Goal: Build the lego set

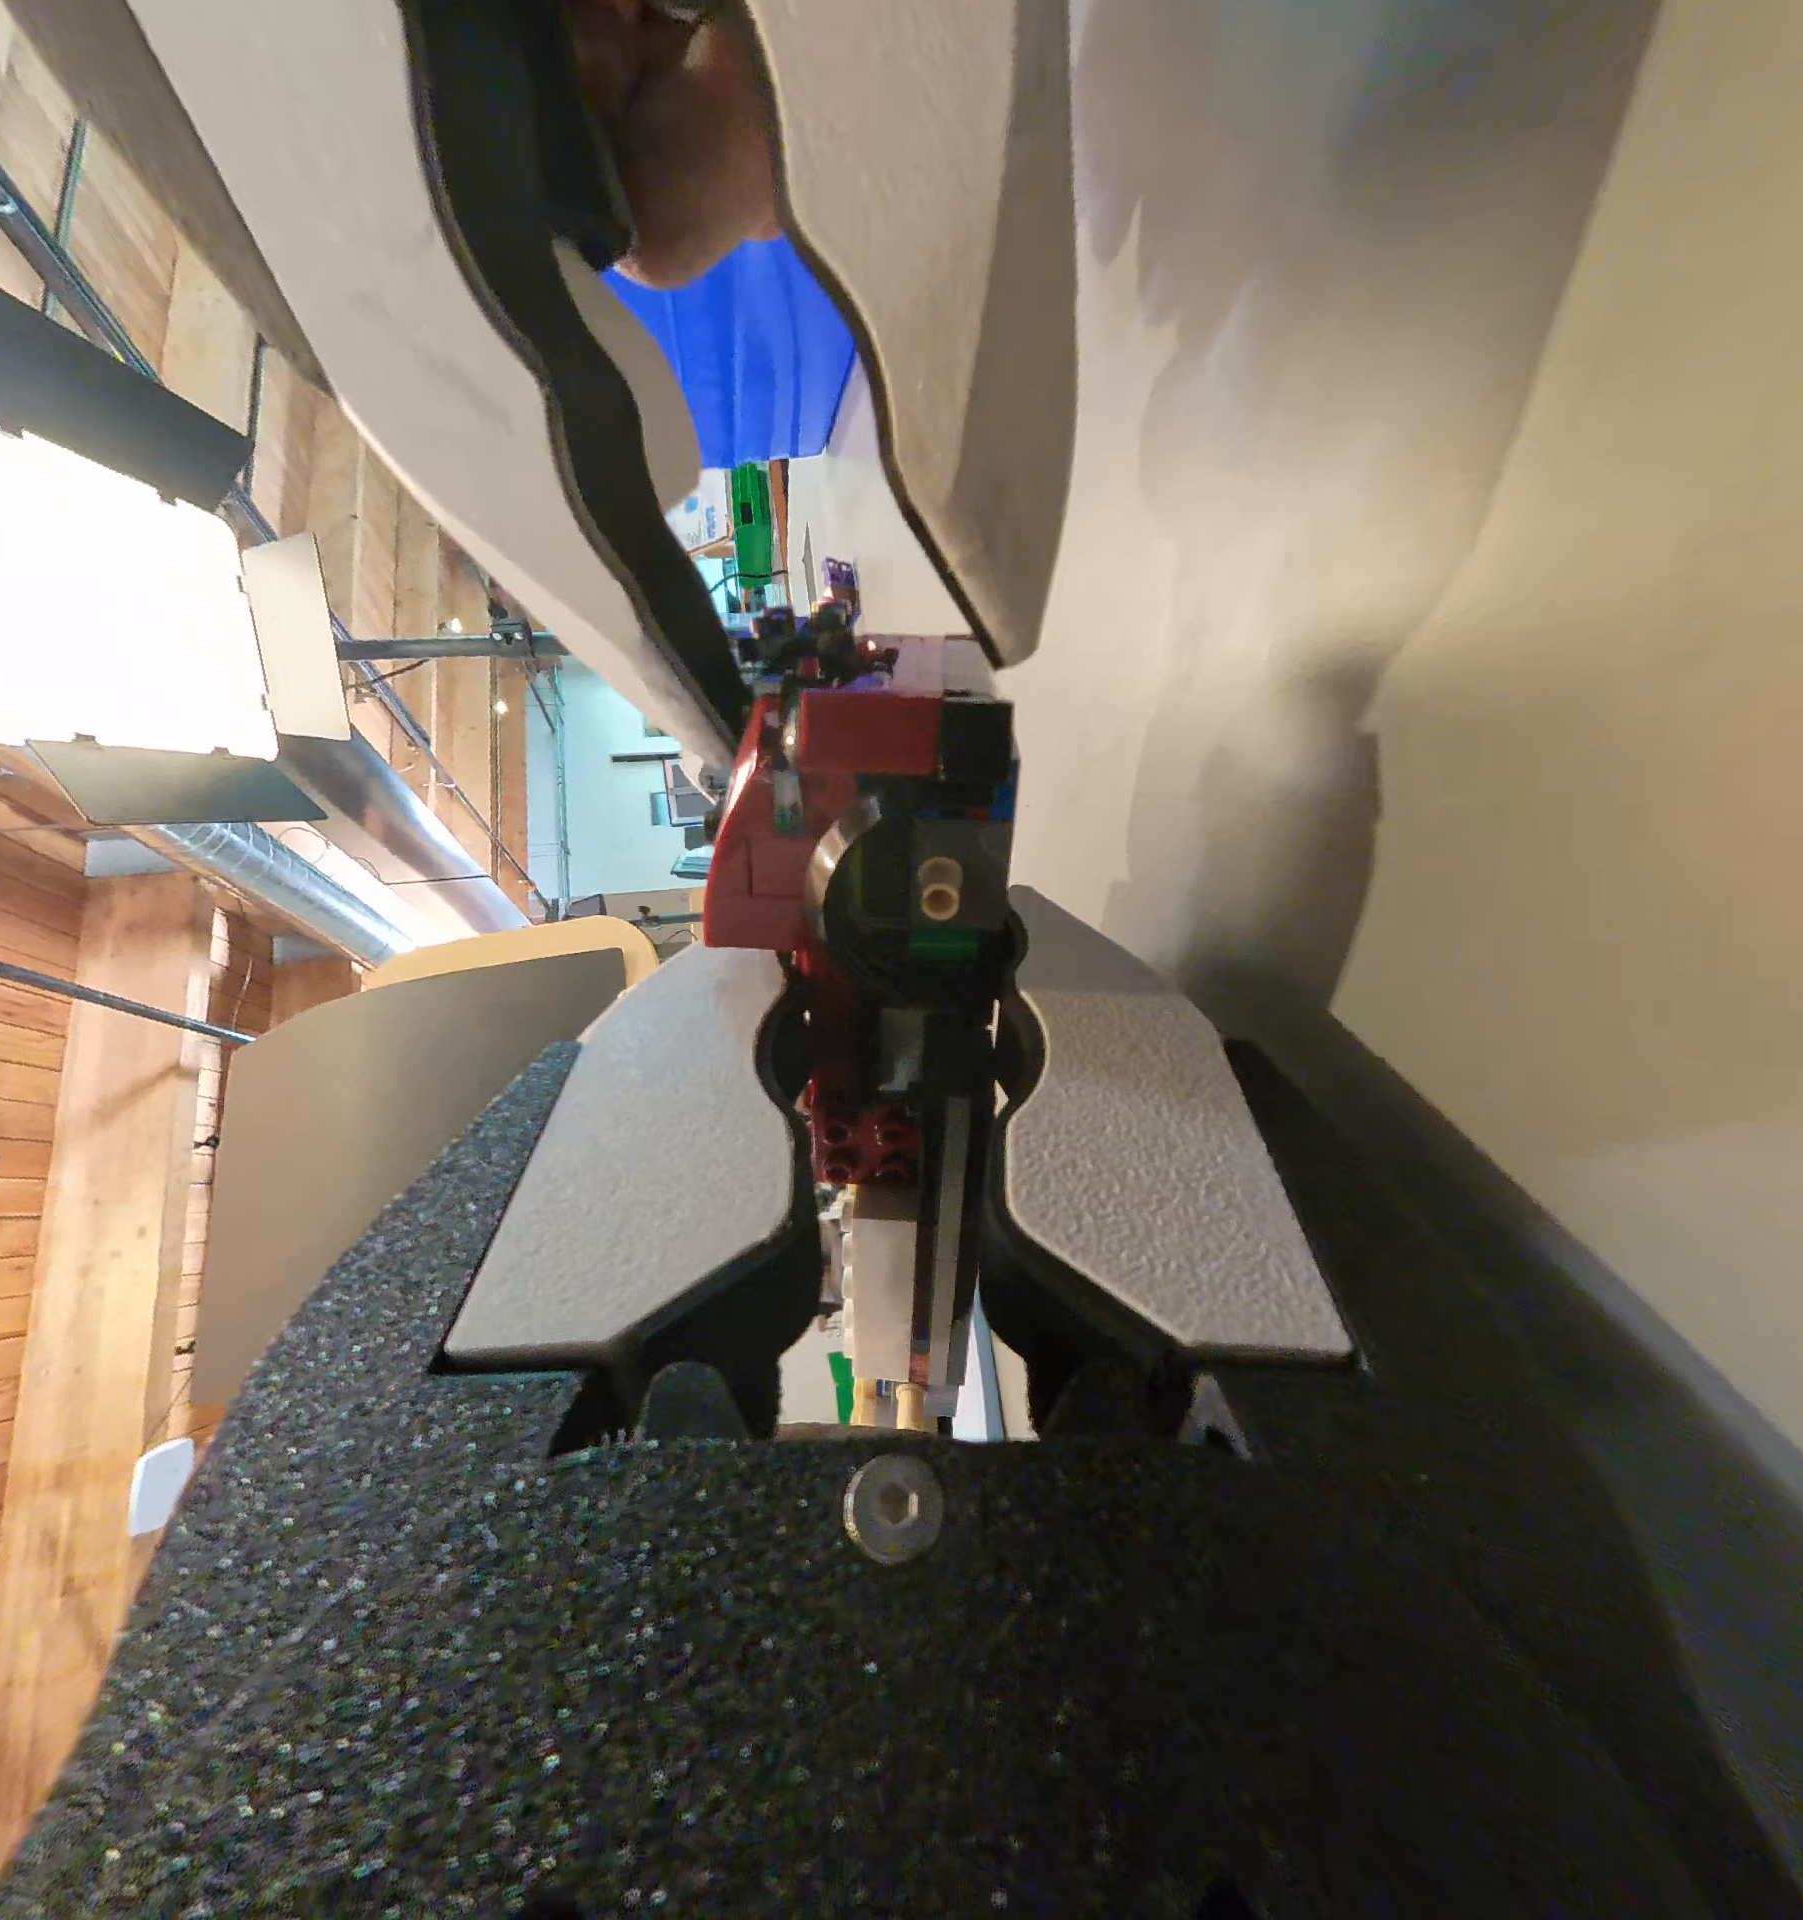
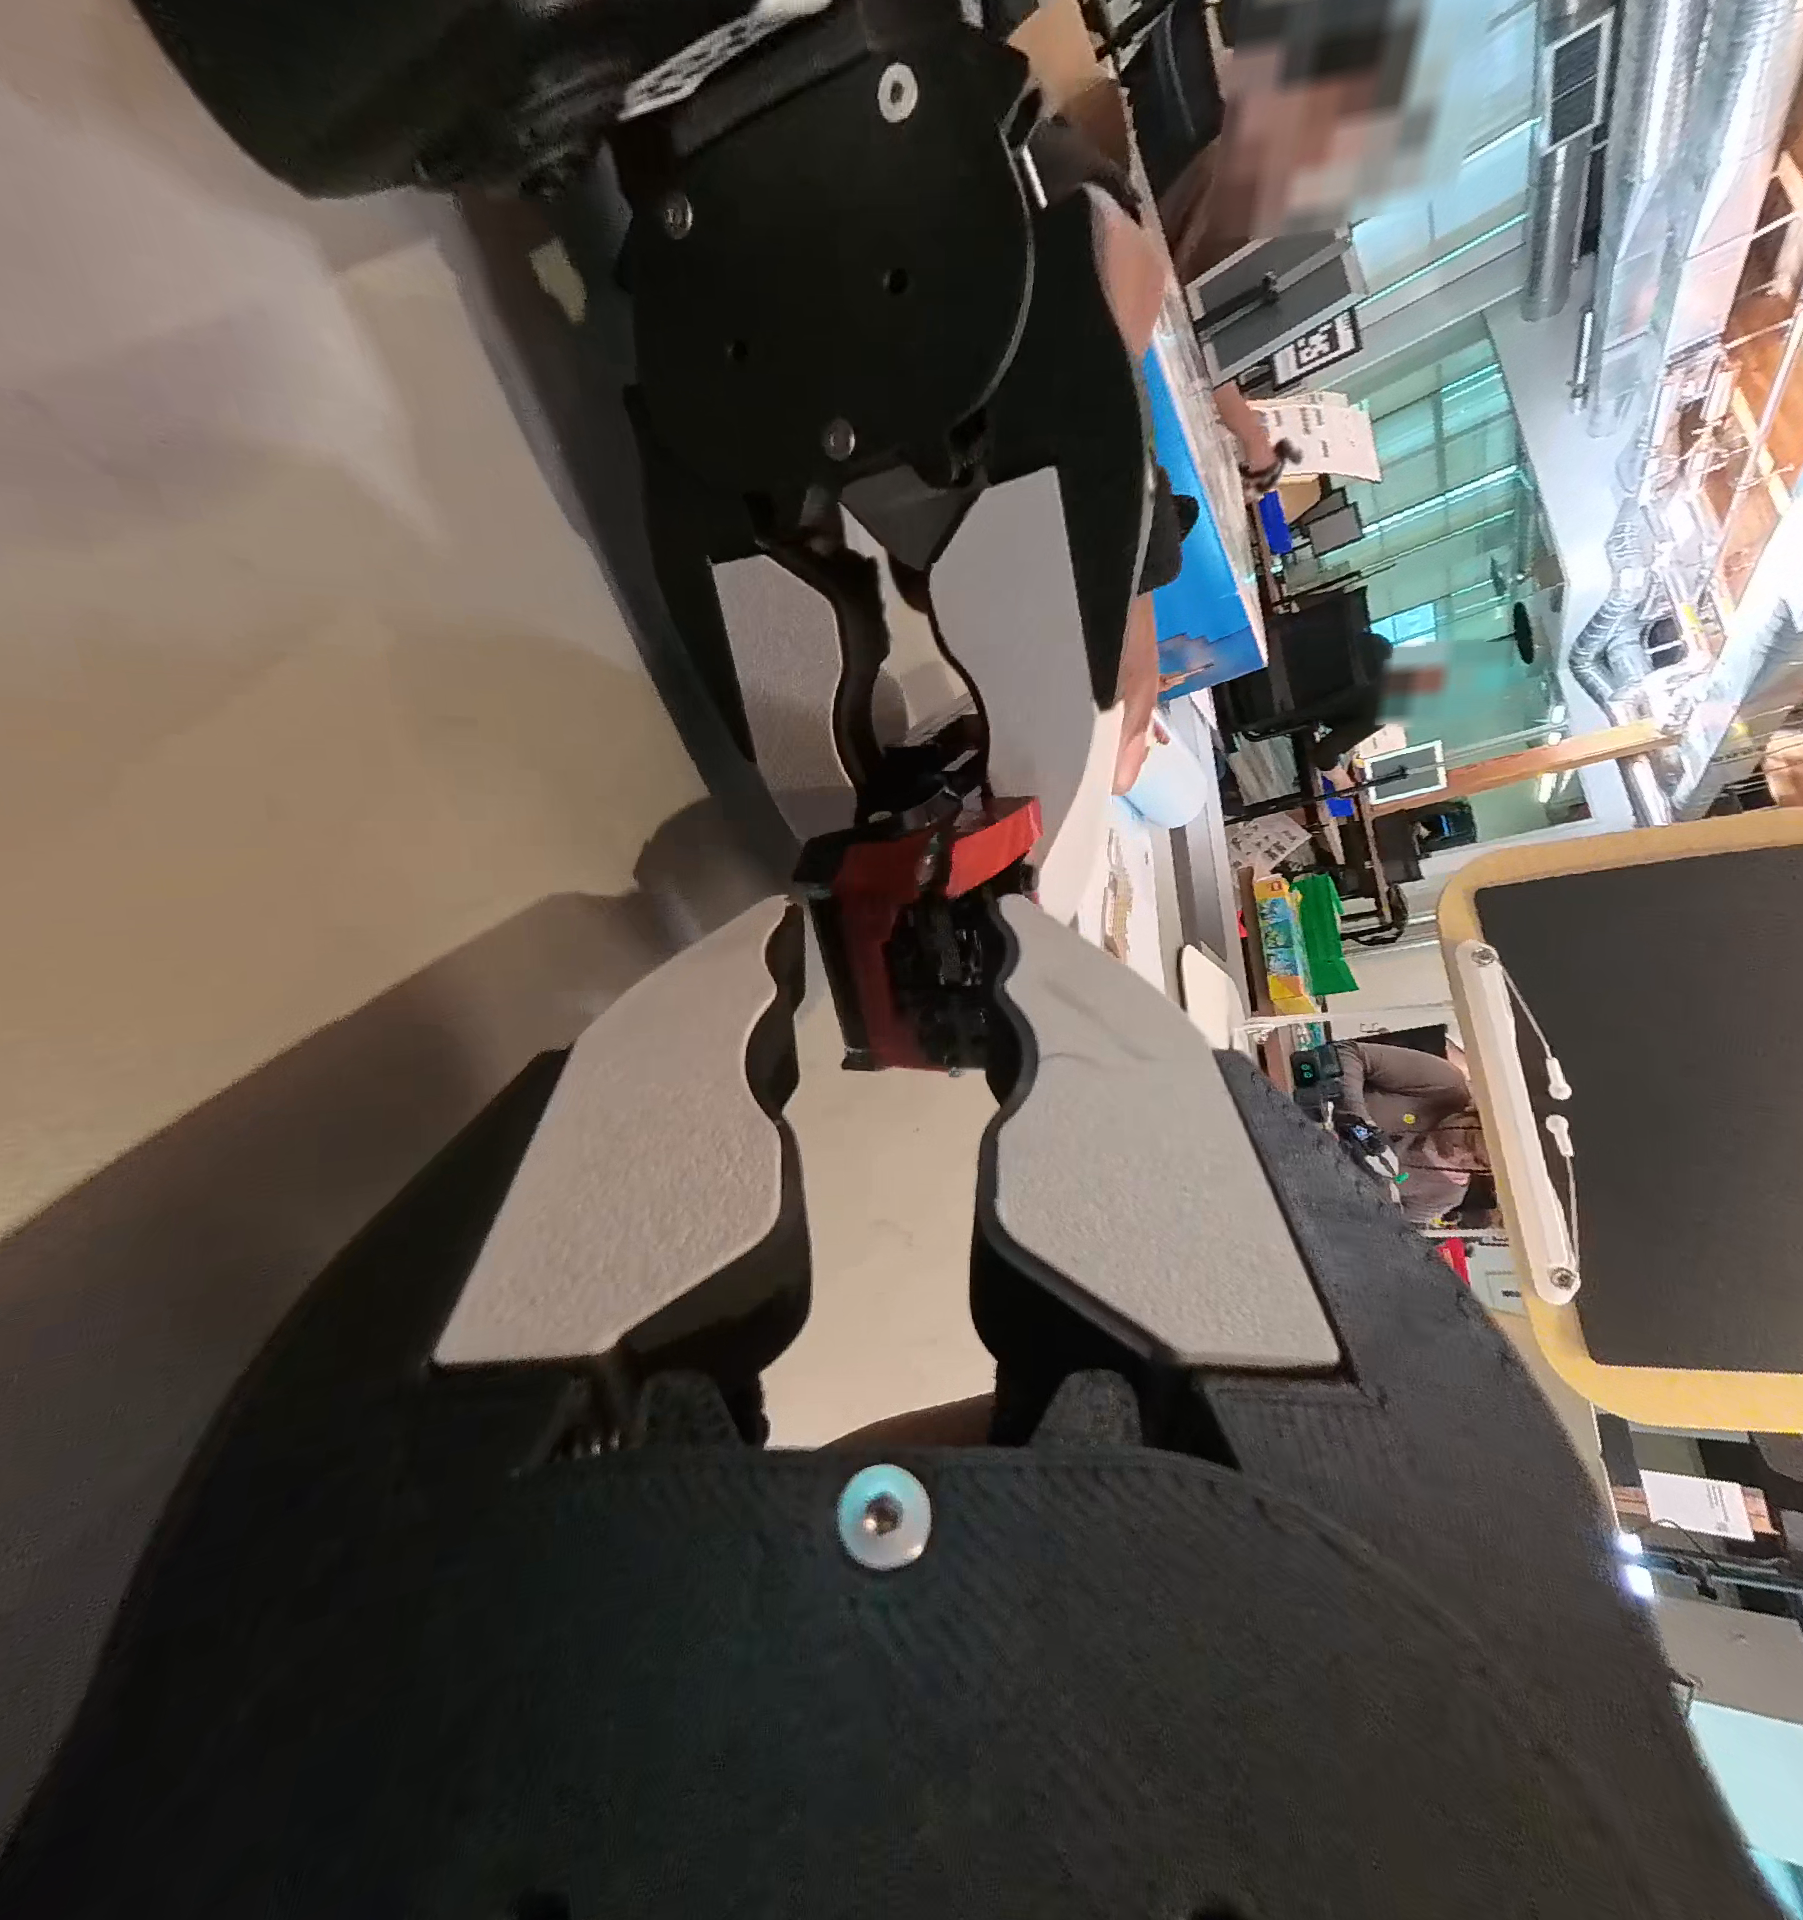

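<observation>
White worktop (image 2: 253,623) fills frame left. Left gripper (image 1: 902,997) and right gripper (image 2: 897,977), facing each other, both clamp one red-and-black toy-brick model (image 2: 876,935) at centre, apparently steadying it.

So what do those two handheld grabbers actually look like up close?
Both look alike. The left gripper has a rough, speckled black plastic body with a silver screw in the middle, and two flat pale-grey fingers with wavy black inner edges. The right gripper matches, its screw ringed light blue.
</observation>
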Motion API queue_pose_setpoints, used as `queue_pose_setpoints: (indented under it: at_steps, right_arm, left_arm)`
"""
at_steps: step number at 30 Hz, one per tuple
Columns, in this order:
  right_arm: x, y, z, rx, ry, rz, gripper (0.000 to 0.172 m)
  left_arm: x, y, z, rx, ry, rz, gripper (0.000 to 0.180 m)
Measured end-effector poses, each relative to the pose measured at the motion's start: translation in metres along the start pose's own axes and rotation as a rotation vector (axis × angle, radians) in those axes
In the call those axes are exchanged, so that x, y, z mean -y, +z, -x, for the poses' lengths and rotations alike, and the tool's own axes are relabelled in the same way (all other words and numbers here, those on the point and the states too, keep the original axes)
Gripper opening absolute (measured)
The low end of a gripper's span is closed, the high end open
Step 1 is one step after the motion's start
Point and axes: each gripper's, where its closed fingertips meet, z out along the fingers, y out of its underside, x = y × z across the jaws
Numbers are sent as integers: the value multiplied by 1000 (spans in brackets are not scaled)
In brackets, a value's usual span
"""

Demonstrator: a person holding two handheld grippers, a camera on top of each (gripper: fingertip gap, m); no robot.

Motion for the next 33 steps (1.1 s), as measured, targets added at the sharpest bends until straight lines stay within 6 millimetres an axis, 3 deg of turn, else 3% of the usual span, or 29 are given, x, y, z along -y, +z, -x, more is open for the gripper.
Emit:
queue_pose_setpoints:
  at_steps: [4, 12, 33]
  right_arm:
    - [-1, 0, 0, 12, -6, 4, 34]
    - [-2, -23, -26, -166, -4, -70, 33]
    - [-8, -11, -12, -104, -20, -29, 36]
  left_arm:
    - [0, 1, -1, -1, 7, 1, 32]
    - [-6, 0, 14, 45, -78, -4, 33]
    - [11, 13, 14, 33, -71, -35, 32]
